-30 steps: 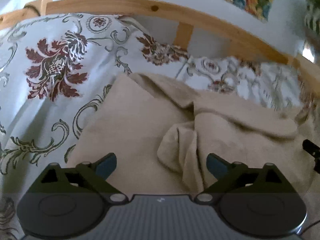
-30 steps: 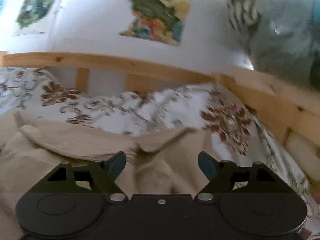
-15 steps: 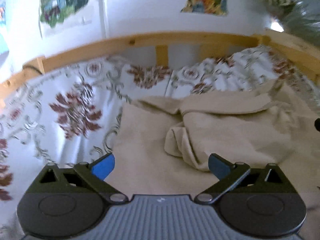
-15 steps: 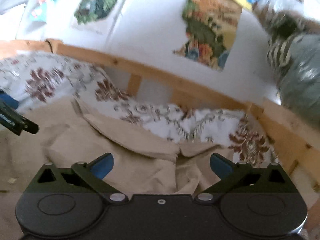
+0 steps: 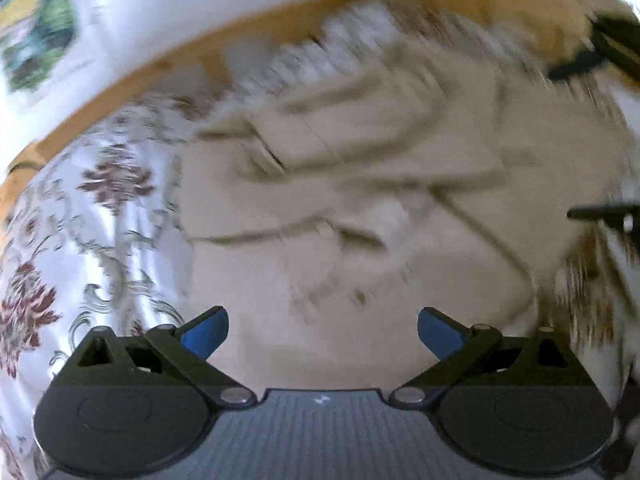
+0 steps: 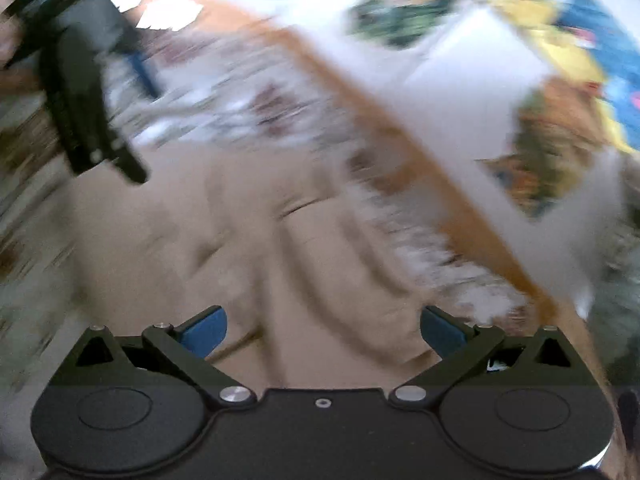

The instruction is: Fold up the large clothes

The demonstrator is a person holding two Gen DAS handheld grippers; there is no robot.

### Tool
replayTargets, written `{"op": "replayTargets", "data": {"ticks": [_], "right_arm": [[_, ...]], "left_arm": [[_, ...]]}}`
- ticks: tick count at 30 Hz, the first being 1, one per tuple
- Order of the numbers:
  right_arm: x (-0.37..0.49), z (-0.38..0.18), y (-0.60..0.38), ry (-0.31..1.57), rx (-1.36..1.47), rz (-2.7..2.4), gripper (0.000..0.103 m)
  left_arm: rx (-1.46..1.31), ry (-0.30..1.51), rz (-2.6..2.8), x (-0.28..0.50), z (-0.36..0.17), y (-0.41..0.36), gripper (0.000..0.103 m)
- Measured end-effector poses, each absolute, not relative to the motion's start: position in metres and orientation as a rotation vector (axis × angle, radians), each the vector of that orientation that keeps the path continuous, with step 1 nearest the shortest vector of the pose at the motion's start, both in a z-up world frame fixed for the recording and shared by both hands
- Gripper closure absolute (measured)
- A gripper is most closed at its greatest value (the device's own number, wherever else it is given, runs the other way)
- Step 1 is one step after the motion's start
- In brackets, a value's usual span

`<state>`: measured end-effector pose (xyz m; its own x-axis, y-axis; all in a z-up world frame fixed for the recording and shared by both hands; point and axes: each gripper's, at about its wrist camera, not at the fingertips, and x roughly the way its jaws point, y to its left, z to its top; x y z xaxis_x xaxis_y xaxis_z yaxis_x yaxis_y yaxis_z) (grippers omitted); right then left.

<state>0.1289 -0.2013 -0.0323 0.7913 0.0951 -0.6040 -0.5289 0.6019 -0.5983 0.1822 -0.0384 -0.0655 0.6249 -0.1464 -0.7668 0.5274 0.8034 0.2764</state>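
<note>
Beige garment [image 5: 360, 208] lies rumpled on the floral bedspread [image 5: 80, 220] near the wooden bed rail [image 5: 132, 80]; left gripper [image 5: 323, 330] and right gripper [image 6: 323, 330] both gape, empty; flatten bunched folds before pinching an edge.

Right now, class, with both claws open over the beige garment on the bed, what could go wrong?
1. Both views are motion-blurred, so a claw may miss its edge of the beige garment.
2. The garment lies bunched; the left claw could pinch several layers.
3. The right claw works near the wooden bed rail.
</note>
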Motion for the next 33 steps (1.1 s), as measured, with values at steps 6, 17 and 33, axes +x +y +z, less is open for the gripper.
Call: {"op": "replayTargets", "data": {"ticks": [6,17,33], "right_arm": [[0.138,-0.070,-0.198,0.893,-0.893,0.394,0.001],[0.152,-0.122,-0.197,1.110,-0.999,0.348,0.001],[0.139,-0.065,-0.212,0.698,-0.896,0.106,0.001]], "left_arm": [[0.781,0.875,-0.489,0.163,-0.101,-0.072,0.000],[0.885,1.022,-0.377,0.179,-0.139,-0.073,0.000],[0.579,0.762,-0.321,0.184,-0.065,-0.050,0.064]]}}
